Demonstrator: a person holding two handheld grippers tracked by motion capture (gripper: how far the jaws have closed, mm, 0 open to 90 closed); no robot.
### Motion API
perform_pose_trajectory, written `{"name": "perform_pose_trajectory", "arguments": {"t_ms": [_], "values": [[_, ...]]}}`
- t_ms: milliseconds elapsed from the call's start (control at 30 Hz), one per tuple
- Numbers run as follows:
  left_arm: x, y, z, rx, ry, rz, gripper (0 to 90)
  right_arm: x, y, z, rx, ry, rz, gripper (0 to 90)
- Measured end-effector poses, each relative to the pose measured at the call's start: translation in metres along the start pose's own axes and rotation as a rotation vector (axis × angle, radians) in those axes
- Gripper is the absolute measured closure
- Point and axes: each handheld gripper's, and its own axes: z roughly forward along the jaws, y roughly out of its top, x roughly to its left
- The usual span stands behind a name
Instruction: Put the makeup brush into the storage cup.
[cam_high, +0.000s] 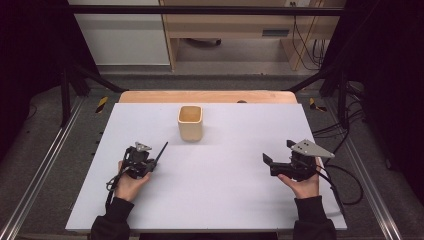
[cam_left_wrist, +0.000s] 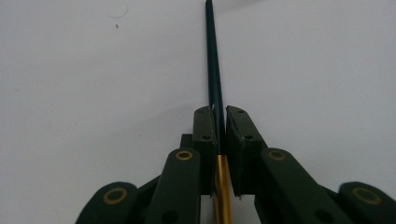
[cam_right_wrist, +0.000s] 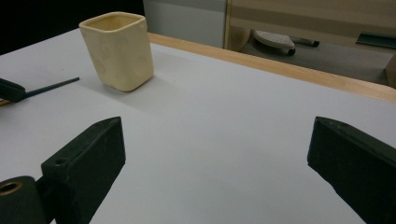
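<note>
1. Two jaws of the left gripper (cam_left_wrist: 219, 135) are clenched on a thin dark pen (cam_left_wrist: 213, 70); its gold-coloured end (cam_left_wrist: 222, 186) sits behind the pads and its dark shaft runs out ahead of them.
2. In the high view the left gripper (cam_high: 150, 162) lies near the table's left side, and the pen (cam_high: 161, 151) slants away from it toward the cream cup (cam_high: 190, 122).
3. The pen tip stops short of the cup, near it but apart; nothing lies on the white tabletop (cam_high: 220, 165) between tip and cup.
4. The cup stands upright, mouth open, toward the far edge of the table, just before the wooden strip (cam_high: 207, 97).
5. The right gripper (cam_high: 274, 162) is held well to the right of the cup, its jaws spread wide with nothing between them.
6. From the right gripper view, the cup (cam_right_wrist: 119, 51) is far off to the left, with bare tabletop (cam_right_wrist: 215, 140) between.
</note>
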Motion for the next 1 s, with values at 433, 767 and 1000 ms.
{"name": "perform_pose_trajectory", "arguments": {"t_ms": [433, 767, 1000], "values": [[0.002, 0.004, -0.009, -0.005, -0.007, 0.04, 67.3, -0.002, -0.001, -0.001, -0.004, 0.002, 0.008, 4.5], [0.004, 0.019, -0.029, -0.029, -0.036, 0.088, 48.5, -0.004, 0.0, -0.006, -0.019, 0.0, 0.019, 4.5], [0.005, 0.041, -0.038, -0.003, -0.051, 0.13, 37.7, -0.004, 0.0, -0.007, -0.018, 0.0, 0.018, 4.4]]}}
